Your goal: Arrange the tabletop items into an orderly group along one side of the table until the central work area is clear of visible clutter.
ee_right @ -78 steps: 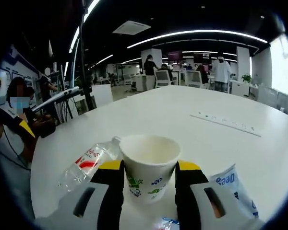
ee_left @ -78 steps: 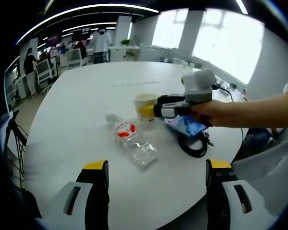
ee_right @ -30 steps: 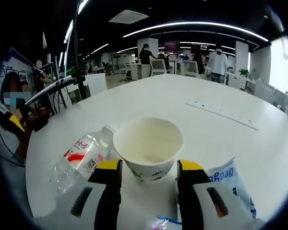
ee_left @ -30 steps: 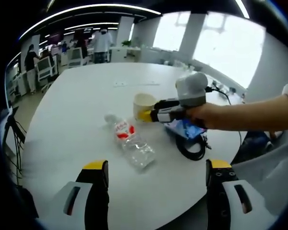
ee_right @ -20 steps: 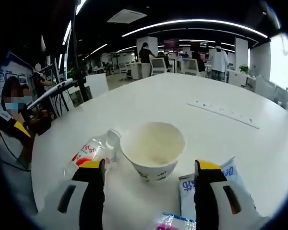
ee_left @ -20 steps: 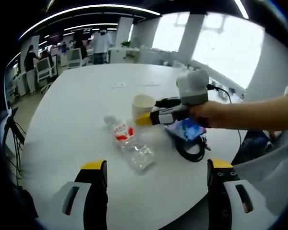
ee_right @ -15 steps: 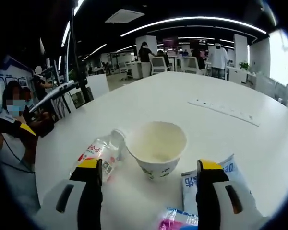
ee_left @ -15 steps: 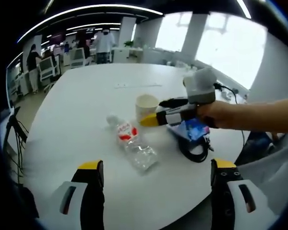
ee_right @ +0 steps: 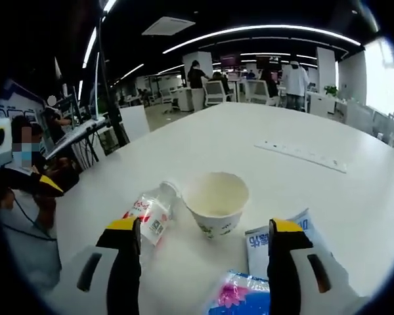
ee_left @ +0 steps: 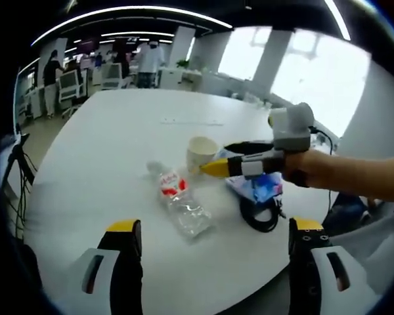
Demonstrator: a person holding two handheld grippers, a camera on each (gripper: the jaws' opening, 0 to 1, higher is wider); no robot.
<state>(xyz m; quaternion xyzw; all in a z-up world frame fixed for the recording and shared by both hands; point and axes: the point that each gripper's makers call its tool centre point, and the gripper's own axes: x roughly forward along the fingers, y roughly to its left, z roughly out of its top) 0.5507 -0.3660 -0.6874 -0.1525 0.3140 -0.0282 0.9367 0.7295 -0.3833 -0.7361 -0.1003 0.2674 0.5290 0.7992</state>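
Observation:
A white paper cup (ee_left: pixel 201 151) (ee_right: pixel 217 201) stands upright on the round white table (ee_left: pixel 98 151). A crushed clear water bottle (ee_left: pixel 179 201) (ee_right: pixel 150 213) with a red label lies on its side next to it. My right gripper (ee_left: pixel 217 161) (ee_right: pixel 205 226), held by a hand from the right, is open just short of the cup, touching nothing. Blue snack packets (ee_left: pixel 259 187) lie under it: a white-and-blue one (ee_right: pixel 266 244) and a blue-and-pink one (ee_right: pixel 240 293). My left gripper (ee_left: pixel 215 226) hangs open near the table's front edge, well back from the bottle.
A coiled black cable (ee_left: pixel 259 214) lies beside the packets near the table's edge. A flat white power strip (ee_left: pixel 187 121) (ee_right: pixel 302 156) sits farther out on the table. Office chairs, desks and people stand in the background (ee_right: pixel 249 85).
My right gripper was shut on the cup, has opened and let it go, and has drawn back from it. The cup stays upright. The left gripper has barely moved.

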